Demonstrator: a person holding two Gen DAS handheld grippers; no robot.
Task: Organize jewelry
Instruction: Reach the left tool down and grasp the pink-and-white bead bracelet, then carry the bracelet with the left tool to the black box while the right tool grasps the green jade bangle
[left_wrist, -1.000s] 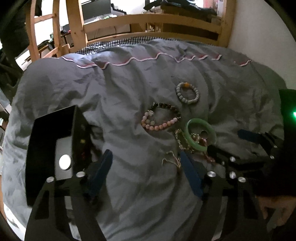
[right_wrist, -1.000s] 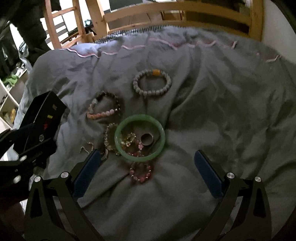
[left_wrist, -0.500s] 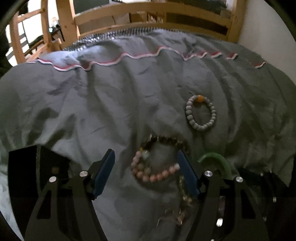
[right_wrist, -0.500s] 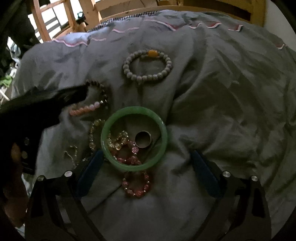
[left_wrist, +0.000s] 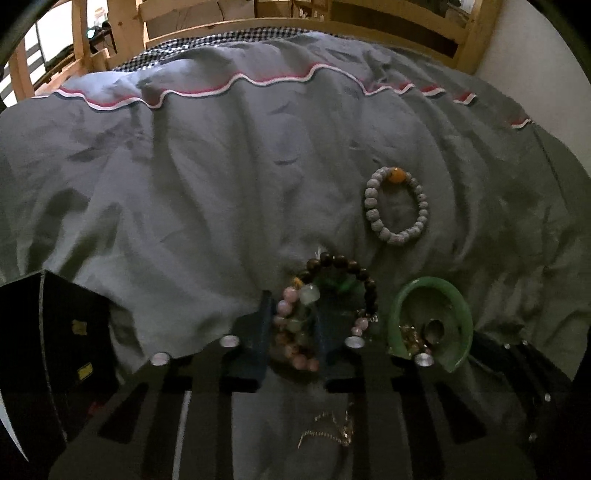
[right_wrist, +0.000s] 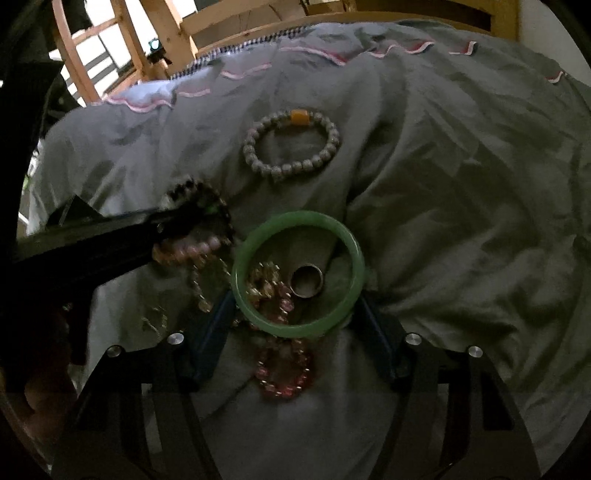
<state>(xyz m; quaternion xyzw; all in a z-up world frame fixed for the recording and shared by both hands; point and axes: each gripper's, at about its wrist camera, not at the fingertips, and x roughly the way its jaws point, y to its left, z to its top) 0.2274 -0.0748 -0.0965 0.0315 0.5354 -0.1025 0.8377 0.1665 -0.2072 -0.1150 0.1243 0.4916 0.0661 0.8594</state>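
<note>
Both views look down on a grey duvet (left_wrist: 207, 192) spread over a bed with a wooden frame (left_wrist: 476, 40).

Left tongs (left_wrist: 291, 325): blue fingers (left_wrist: 258, 332) closed in on the pink and dark bead bracelet (left_wrist: 295, 325). Its pink beads are pinched between the pads, and the dark-bead arc (left_wrist: 354, 269) loops out ahead of the tips. In the right wrist view the same tongs (right_wrist: 173, 225) come in from the left edge and cover part of that bracelet (right_wrist: 207, 243); we read this as clamped on it.

Right tongs (right_wrist: 295, 314): fingers (right_wrist: 376, 332) set wide, one on each side of the green bangle (right_wrist: 295, 328). The tips lie just beside its near rim; we cannot tell whether they touch it. Nothing is held.

Inside the bangle ring lie a metal ring (right_wrist: 306, 280) and part of a strand of clear and pink beads (right_wrist: 266, 284). A small red bead bracelet (right_wrist: 284, 369) sits just below the bangle, between the right fingers. A thin gold chain (left_wrist: 332, 428) lies on the duvet under the left tongs.

The grey bead bracelet with one orange bead (right_wrist: 291, 144) lies flat on the duvet beyond the bangle, apart from the cluster.

A black box (left_wrist: 48, 354) sits at the left edge of the left wrist view, well apart from the jewelry.
</note>
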